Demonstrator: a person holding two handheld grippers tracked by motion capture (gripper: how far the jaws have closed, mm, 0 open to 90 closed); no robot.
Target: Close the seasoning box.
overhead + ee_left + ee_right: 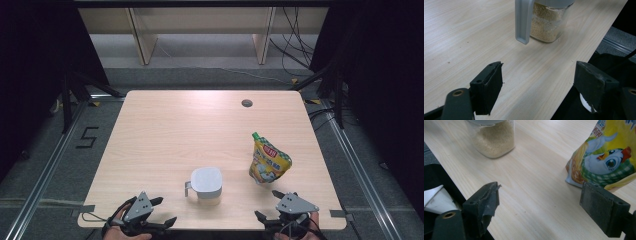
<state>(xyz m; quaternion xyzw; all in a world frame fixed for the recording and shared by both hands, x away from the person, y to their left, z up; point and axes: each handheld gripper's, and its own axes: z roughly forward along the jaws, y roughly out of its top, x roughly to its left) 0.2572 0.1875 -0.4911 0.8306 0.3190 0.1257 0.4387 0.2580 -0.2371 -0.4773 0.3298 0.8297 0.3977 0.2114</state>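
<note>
A clear jar (205, 183) with a grey lid and side handle stands near the front middle of the wooden table (175, 130). In the left gripper view the jar (546, 22) holds pale grains, its handle facing me. To its right a yellow spout pouch (268, 159) with a green cap stands upright; a cartoon chicken shows on the pouch (606, 157). My left gripper (165, 210) hovers open at the front edge, left of the jar, its jaws (539, 75) empty. Just in front of the pouch my right gripper (267, 204) is open too, nothing between its jaws (541, 195).
A round cable hole (246, 103) sits near the table's far right. The front edge runs right under both grippers. Beyond the table stand wooden shelf legs (142, 42), and cables (295, 50) lie on the floor.
</note>
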